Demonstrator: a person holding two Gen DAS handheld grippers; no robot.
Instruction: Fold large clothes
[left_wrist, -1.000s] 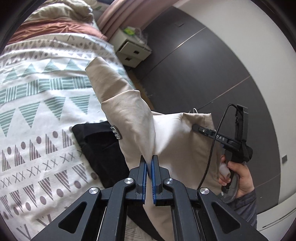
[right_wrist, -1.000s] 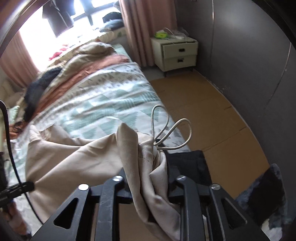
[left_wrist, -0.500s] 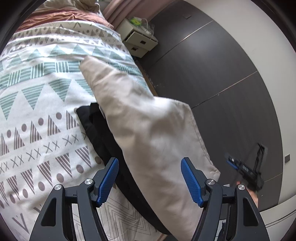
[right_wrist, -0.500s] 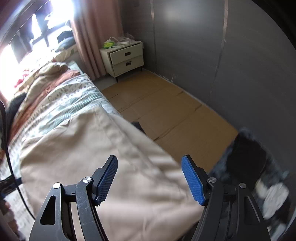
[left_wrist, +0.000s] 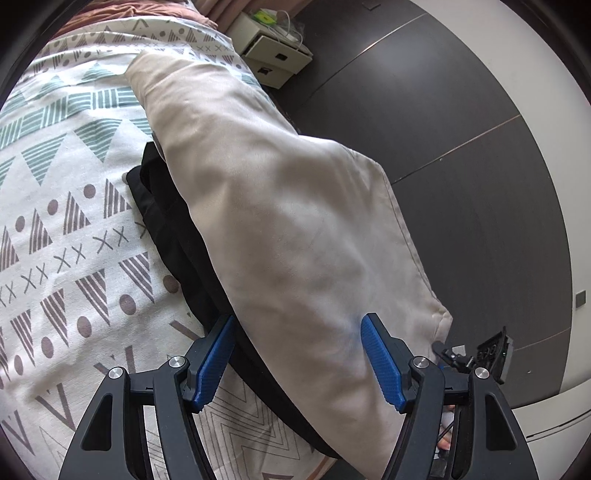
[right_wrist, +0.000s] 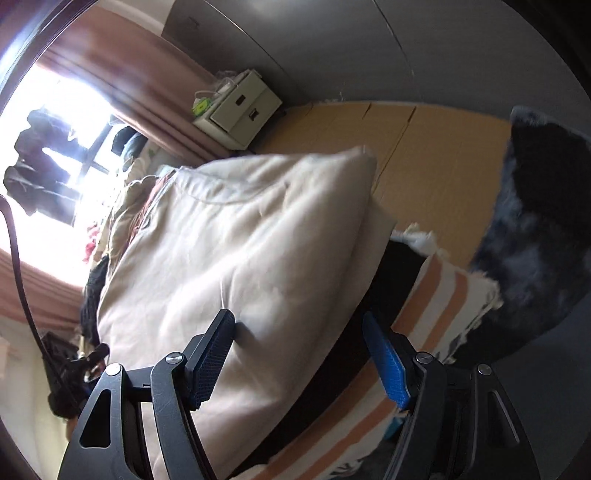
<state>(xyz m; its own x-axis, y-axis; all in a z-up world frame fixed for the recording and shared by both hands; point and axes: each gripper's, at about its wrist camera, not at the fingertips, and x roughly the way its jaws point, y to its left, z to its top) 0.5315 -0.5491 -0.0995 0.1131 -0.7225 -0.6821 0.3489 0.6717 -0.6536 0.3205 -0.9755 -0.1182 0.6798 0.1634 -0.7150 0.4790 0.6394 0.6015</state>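
A beige garment (left_wrist: 280, 206) lies folded flat along the bed's edge, on top of a black folded garment (left_wrist: 173, 229). It also shows in the right wrist view (right_wrist: 229, 258), with the black garment (right_wrist: 391, 273) under it. My left gripper (left_wrist: 299, 354) is open and empty, its blue pads just above the beige cloth's near end. My right gripper (right_wrist: 299, 354) is open and empty, over the beige cloth's other near corner, its view tilted.
The bed cover (left_wrist: 55, 229) has a triangle and dot pattern. A white nightstand (left_wrist: 273, 55) stands by the dark wardrobe wall (left_wrist: 461, 122). An orange-striped blanket (right_wrist: 436, 302) and a dark furry rug (right_wrist: 532, 229) lie near the wooden floor (right_wrist: 436, 155).
Both grippers opened and let go of the beige garment, which dropped flat onto the black garment. Both grippers then pulled back a little, and the right one tilted.
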